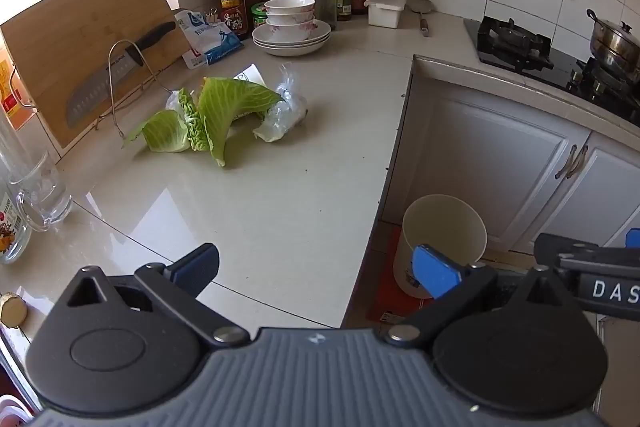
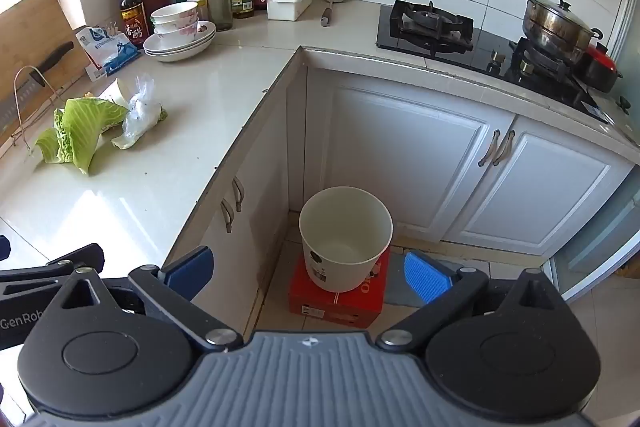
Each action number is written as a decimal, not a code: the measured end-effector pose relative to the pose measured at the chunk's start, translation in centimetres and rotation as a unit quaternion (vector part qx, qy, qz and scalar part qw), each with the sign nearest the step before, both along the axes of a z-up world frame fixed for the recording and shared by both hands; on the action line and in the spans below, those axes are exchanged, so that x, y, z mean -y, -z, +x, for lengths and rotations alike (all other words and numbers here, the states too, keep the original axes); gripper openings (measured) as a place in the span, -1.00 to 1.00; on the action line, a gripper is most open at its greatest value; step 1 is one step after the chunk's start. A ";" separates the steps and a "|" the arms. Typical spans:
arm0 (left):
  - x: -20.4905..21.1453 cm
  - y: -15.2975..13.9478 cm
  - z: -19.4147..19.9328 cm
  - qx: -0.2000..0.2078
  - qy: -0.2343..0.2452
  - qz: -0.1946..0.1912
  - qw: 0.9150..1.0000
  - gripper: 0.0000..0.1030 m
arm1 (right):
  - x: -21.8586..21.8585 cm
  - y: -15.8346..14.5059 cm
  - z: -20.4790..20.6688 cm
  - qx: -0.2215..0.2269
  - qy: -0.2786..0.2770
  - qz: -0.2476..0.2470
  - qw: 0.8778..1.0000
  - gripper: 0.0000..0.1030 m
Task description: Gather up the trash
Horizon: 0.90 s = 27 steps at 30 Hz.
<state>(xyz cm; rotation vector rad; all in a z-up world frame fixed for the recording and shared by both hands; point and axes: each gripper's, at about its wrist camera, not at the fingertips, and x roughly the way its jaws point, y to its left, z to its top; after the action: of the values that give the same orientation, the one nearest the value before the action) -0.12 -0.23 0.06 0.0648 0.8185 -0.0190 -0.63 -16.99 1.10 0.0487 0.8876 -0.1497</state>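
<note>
Both tongs stand wide and hold nothing: the left gripper (image 1: 316, 269) hangs over the near edge of the counter (image 1: 280, 211), the right gripper (image 2: 308, 273) just beside it, out past the edge and above the floor. Ahead of the left one, slightly to its left and well apart, lie the cabbage leaves (image 1: 216, 111) with a crumpled plastic bag (image 1: 286, 107) touching them; the heap runs crosswise to the fingers. Directly beyond the right tongs, lower down, the white bin (image 2: 346, 239) stands open on a red box (image 2: 336, 297). The left hand seems nearer the scraps, so it should probably reach first
</note>
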 end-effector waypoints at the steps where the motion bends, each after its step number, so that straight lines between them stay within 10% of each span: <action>1: 0.1 0.0 -0.1 0.000 -0.001 0.001 1.000 0.99 | 0.0 0.0 0.0 0.000 0.000 0.000 1.000 1.00; 27: -0.2 -0.6 0.2 0.001 0.000 -0.012 1.000 0.99 | 0.3 -0.7 -0.2 0.007 -0.003 -0.006 1.000 1.00</action>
<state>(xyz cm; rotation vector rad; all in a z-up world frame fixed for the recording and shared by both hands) 0.07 0.02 0.64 0.0413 0.8165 -0.0285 -0.80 -17.32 1.79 0.0358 0.8727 -0.1495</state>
